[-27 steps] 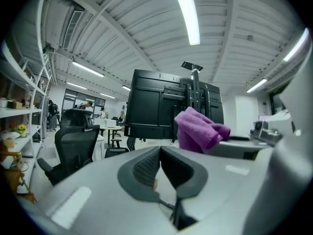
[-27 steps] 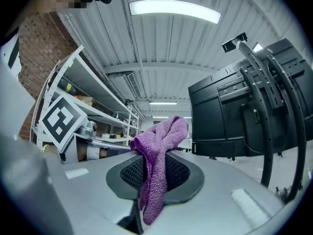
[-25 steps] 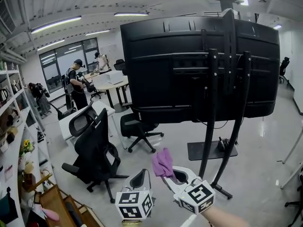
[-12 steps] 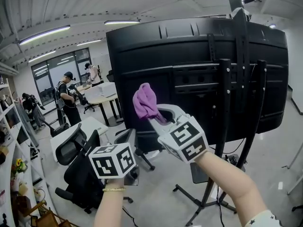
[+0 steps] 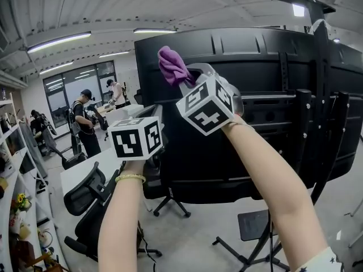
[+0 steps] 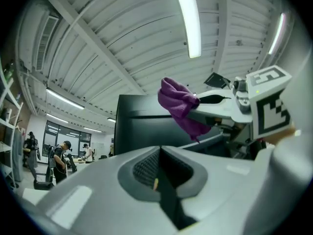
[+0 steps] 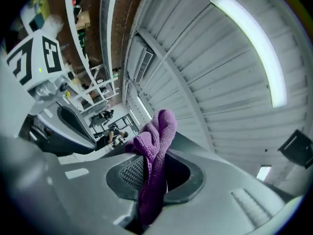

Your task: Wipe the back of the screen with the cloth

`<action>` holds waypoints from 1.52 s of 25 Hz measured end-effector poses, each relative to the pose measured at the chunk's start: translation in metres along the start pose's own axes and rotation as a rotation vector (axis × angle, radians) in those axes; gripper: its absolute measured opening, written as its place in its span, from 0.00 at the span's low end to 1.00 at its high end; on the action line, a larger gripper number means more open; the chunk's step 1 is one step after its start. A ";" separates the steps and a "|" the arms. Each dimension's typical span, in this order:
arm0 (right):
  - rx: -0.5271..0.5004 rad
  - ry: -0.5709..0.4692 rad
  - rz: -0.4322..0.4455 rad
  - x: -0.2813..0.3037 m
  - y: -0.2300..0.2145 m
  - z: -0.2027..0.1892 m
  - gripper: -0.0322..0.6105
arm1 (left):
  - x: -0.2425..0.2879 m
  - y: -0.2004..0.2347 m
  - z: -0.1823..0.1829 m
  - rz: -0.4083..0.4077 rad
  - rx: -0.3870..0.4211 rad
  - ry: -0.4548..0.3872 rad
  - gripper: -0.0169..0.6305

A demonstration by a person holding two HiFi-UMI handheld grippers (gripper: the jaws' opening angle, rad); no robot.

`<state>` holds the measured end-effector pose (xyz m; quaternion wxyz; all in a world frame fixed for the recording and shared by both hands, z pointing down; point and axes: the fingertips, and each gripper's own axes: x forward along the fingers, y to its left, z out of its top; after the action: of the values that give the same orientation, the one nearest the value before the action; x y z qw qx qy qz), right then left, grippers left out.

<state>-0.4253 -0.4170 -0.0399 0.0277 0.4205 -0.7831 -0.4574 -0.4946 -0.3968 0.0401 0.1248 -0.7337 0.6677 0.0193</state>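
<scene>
From the head view, my right gripper [image 5: 186,77] is raised high in front of the black back of the screen [image 5: 272,67], and the purple cloth [image 5: 172,66] bunches out of its tip at the screen's upper left edge; I cannot tell whether cloth and panel touch. My left gripper [image 5: 148,119] is held lower and to the left, its marker cube facing me, near the screen's left side. The screen's stand [image 5: 336,135] runs down on the right, an office chair [image 5: 85,191] sits below on the floor, and people [image 5: 85,123] stand far back by the windows. In the left gripper view, my jaws are pressed together with nothing between them, and the cloth hangs from the other gripper just ahead, before the screen's top corner. In the right gripper view, my jaws are clenched on the cloth, which sticks up beyond the tips in a folded wad and trails down between the pads [image 7: 131,173].
</scene>
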 end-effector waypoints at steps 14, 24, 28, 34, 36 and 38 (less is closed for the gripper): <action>-0.159 0.233 -0.042 0.033 0.070 -0.079 0.14 | 0.022 0.025 -0.082 -0.054 -0.055 0.028 0.04; -0.147 0.324 0.091 -0.042 0.187 -0.179 0.14 | -0.005 -0.022 -0.205 -0.104 -0.073 0.095 0.04; -0.110 0.401 0.168 -0.074 0.243 -0.223 0.14 | -0.015 -0.042 -0.261 -0.146 -0.133 0.175 0.04; -0.030 0.518 0.292 -0.113 0.320 -0.269 0.14 | -0.034 -0.051 -0.322 -0.165 -0.179 0.269 0.04; -0.015 0.524 0.285 -0.115 0.330 -0.274 0.14 | -0.037 -0.051 -0.333 -0.169 -0.177 0.288 0.04; -0.005 0.520 0.259 -0.116 0.332 -0.275 0.14 | -0.040 -0.050 -0.341 -0.172 -0.174 0.300 0.04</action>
<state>-0.4430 -0.4521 0.4047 0.2868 0.4200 -0.7959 -0.3286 -0.4969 -0.4248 0.3862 -0.0389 -0.7906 0.6095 -0.0433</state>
